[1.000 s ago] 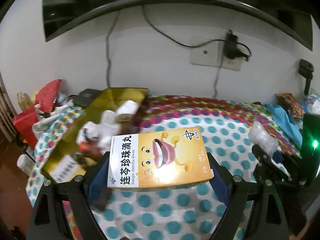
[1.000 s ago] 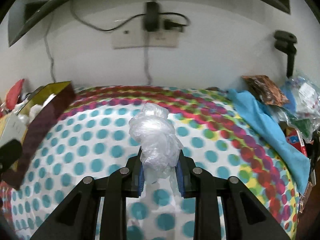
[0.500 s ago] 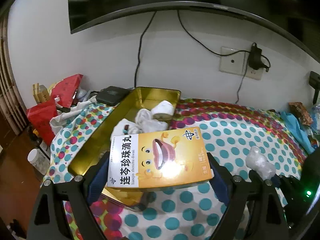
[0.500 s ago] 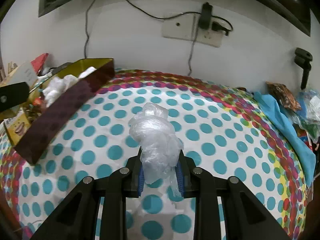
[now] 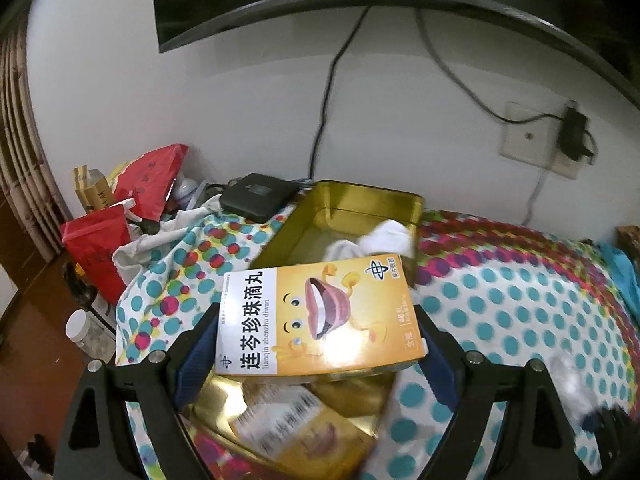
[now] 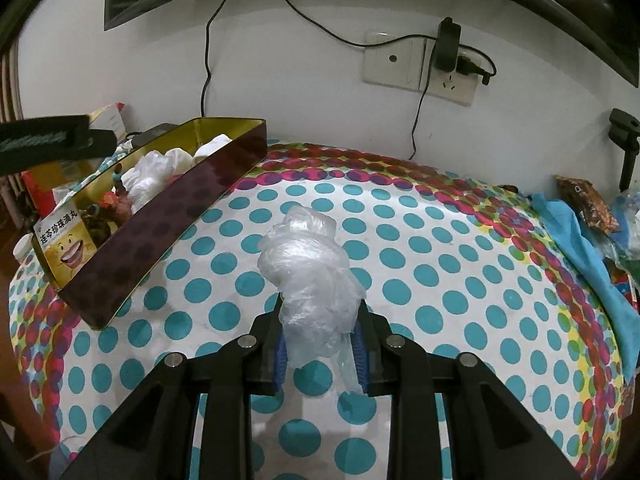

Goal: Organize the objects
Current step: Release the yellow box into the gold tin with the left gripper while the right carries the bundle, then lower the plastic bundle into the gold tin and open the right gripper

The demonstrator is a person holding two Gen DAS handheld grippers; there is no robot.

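Observation:
My left gripper (image 5: 316,340) is shut on an orange and white medicine box (image 5: 320,316) and holds it over the near end of the long gold tin (image 5: 360,204). The tin holds white wads and gold packets (image 5: 304,432). In the right wrist view the tin (image 6: 168,204) stands at the left, with the medicine box (image 6: 66,240) at its near end. My right gripper (image 6: 320,352) is shut on a crumpled clear plastic bag (image 6: 312,272) above the dotted tablecloth (image 6: 440,280).
Red bags (image 5: 120,216), a black device (image 5: 260,196) and a white jar (image 5: 80,326) crowd the table's left end. A blue cloth (image 6: 580,264) and snack packets (image 6: 588,200) lie at the right. A wall socket with charger (image 6: 448,56) is behind.
My left gripper has carried the medicine box leftward until it is over the tin's near end. My right gripper, still holding the bag, has swung so the tin shows at its left.

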